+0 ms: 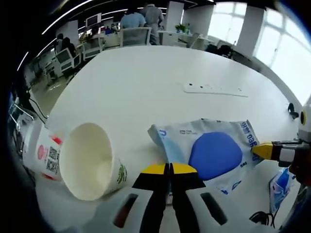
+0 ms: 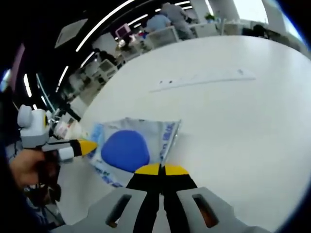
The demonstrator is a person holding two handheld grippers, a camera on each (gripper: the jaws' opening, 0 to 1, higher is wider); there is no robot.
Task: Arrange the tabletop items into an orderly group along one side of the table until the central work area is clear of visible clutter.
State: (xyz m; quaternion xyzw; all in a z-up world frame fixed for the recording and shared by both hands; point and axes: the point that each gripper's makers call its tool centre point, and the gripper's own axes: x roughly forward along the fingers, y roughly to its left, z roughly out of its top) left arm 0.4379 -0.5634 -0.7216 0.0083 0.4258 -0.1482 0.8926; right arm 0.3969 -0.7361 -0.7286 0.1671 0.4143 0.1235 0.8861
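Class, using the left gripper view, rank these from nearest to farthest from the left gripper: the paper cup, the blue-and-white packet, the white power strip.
1. The blue-and-white packet, right at the left gripper's tips, just to the right.
2. The paper cup, on its side, to the left.
3. The white power strip, far across the table.

Grey grippers, black fingers (image 1: 156,179), yellow tips

Both cameras ride low and close over the white table (image 1: 146,82), facing the far office. From opposite ends, they share the wipes packet (image 1: 209,150) (image 2: 131,143).
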